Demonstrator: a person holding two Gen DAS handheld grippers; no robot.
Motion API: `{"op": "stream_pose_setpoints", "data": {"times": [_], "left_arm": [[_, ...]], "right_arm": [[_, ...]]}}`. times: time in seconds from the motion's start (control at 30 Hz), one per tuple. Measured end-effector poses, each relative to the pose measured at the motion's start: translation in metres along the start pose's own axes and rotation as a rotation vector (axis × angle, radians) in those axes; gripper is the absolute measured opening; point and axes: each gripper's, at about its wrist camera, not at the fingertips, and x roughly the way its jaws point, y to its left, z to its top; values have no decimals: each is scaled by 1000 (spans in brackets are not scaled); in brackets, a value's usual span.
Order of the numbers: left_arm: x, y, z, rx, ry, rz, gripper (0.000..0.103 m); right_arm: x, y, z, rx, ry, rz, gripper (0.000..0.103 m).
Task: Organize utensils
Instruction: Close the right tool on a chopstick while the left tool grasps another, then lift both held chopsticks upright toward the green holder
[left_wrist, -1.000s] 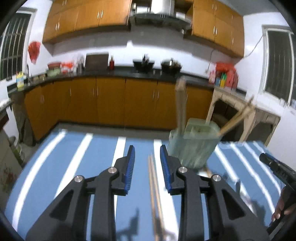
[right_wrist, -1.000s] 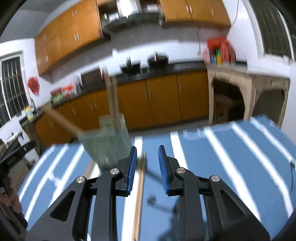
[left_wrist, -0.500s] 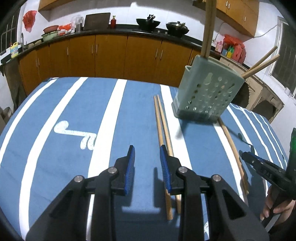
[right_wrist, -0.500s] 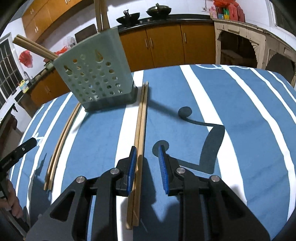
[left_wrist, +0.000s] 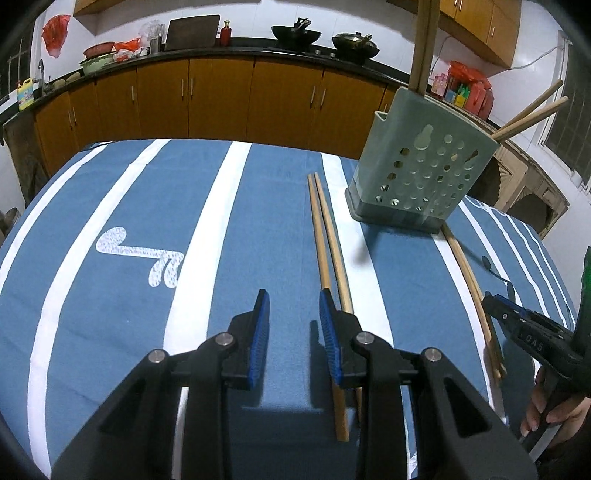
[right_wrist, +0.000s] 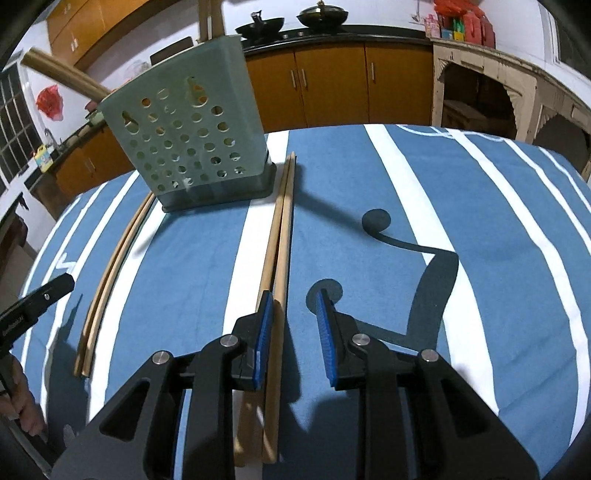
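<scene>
Now both grippers hang spread and empty over the striped counter (right_wrist: 424, 192): the right gripper (right_wrist: 293, 317) beside a chopstick pair (right_wrist: 279, 240), the left gripper (left_wrist: 293, 317) likewise. Beyond stands the holder (right_wrist: 188, 144). Next, I judge: centre, pinch, lift.

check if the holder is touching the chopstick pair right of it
Apart. The right wrist view shows blue cloth between the holder base and the chopstick pair.

Both wrist views look low and close across the striped tablecloth (left_wrist: 258, 206) toward the utensil caddy (left_wrist: 417, 173) (right_wrist: 192, 144), from opposite sides of it.
</scene>
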Motion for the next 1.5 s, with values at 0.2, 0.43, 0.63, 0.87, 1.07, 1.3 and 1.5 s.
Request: {"op": "stream_pose_setpoints", "data": {"times": [0.2,0.43,0.63,0.87,1.07,1.3,1.5], "left_arm": [[5,0,0,0,14,-4,29],[11,-5,-2,16,31,-14,29],[13,-14,-5,46,43,-27,28],[26,-25,-8,100,73,4,16],[28,-17,-6,97,52,83,8],[25,14,-1,47,47,137,8],[25,11,-1,66,49,150,11]], "right_arm": [[-1,1,0,-6,-1,-1,25],[1,-4,3,-29,2,-104,10],[-3,-37,5,62,-3,-139,8],[-2,-38,5,57,-9,-141,8],[-3,-38,4,53,-9,-133,8],[-4,-45,4,77,-12,-138,8],[-3,-41,4,63,-11,-154,8]]}}
